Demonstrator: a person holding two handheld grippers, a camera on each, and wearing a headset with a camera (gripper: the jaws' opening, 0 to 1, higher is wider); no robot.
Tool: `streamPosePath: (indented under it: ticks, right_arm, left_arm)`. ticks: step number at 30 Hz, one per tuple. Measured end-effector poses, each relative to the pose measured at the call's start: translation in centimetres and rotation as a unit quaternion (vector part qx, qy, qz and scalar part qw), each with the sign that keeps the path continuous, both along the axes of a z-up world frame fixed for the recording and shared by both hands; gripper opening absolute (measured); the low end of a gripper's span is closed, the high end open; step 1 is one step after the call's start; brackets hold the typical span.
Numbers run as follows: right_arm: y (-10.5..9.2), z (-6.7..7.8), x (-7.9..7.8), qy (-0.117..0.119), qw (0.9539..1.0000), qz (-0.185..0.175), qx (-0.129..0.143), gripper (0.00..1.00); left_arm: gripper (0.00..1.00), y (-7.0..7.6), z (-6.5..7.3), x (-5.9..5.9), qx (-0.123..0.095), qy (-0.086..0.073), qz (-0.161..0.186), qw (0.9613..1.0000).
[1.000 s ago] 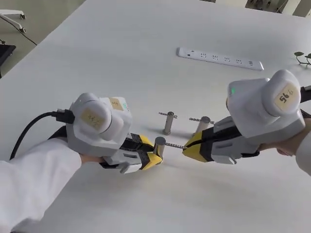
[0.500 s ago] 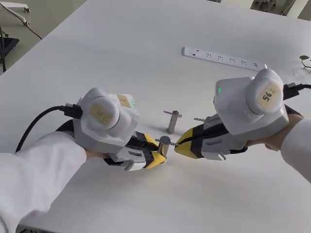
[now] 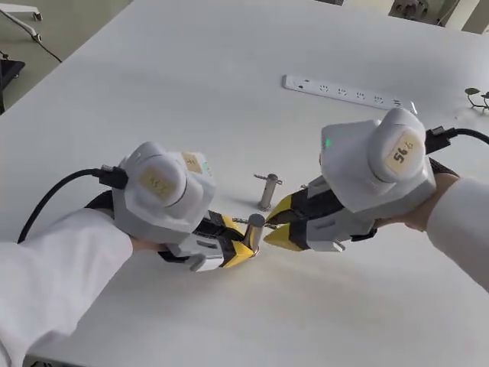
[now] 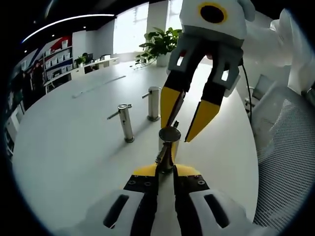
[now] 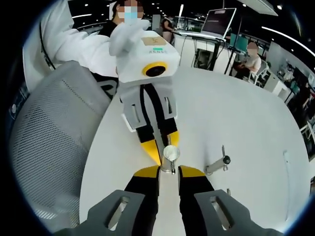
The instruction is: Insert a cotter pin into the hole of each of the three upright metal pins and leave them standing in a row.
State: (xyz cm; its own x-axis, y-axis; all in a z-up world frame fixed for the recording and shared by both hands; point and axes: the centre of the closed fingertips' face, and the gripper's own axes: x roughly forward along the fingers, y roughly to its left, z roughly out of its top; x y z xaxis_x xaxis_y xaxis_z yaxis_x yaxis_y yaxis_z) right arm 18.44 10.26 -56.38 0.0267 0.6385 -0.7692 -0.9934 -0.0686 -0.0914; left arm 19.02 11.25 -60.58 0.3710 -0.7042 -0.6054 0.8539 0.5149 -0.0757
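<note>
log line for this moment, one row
left gripper shut on near pin | cotter pin in its hole | right gripper open

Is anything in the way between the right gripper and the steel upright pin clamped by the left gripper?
Nothing visible. The right gripper, jaws open, faces the steel upright pin directly; the left gripper grips it from the opposite side. Another metal pin stands aside.

Nearest pin (image 3: 254, 228) stands between left tool (image 3: 246, 246) and right tool (image 3: 275, 224); power strip (image 3: 348, 93) behind.
</note>
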Motion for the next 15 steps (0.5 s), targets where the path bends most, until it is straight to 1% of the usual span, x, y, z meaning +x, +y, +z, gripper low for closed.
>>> streamPosePath:
  ticks: [1,2,3,4,5,8,14,15]
  right_arm:
    - [-0.2,0.1,-0.1,0.003,1.0,-0.003,0.001,0.09]
    - [-0.3,0.2,0.0,0.004,1.0,-0.006,0.0,0.09]
    - [-0.5,0.1,0.2,0.005,1.0,-0.006,-0.001,0.06]
    - [-0.7,0.1,0.3,0.005,0.9999,-0.009,0.0,0.03]
    - [-0.8,0.1,0.3,0.005,0.9999,-0.01,-0.001,0.0]
    - [-1.1,0.1,0.4,0.003,0.9999,-0.012,-0.005,0.0]
    - [-1.3,0.0,0.2,0.004,0.9999,-0.011,-0.005,0.0]
    - [-1.4,0.0,0.3,0.003,0.9999,-0.01,-0.006,0.0]
  left_arm:
    - [0.07,0.0,0.0,0.0,0.0,-0.001,0.0,1.0]
    - [0.0,0.0,-0.1,-0.2,-0.004,0.005,0.002,1.0]
    - [0.0,-0.1,-0.2,-0.4,-0.008,0.015,0.001,0.9999]
    - [0.0,-0.1,-0.1,-0.4,-0.005,0.008,0.0,1.0]
    - [0.0,-0.1,-0.1,-0.5,-0.004,0.008,-0.002,1.0]
    - [0.0,-0.2,0.1,-0.3,-0.005,0.003,-0.005,1.0]
    - [0.0,-0.2,0.1,-0.4,-0.009,0.007,-0.002,0.9999]
    - [0.0,-0.2,0.1,-0.4,-0.008,0.005,-0.002,1.0]
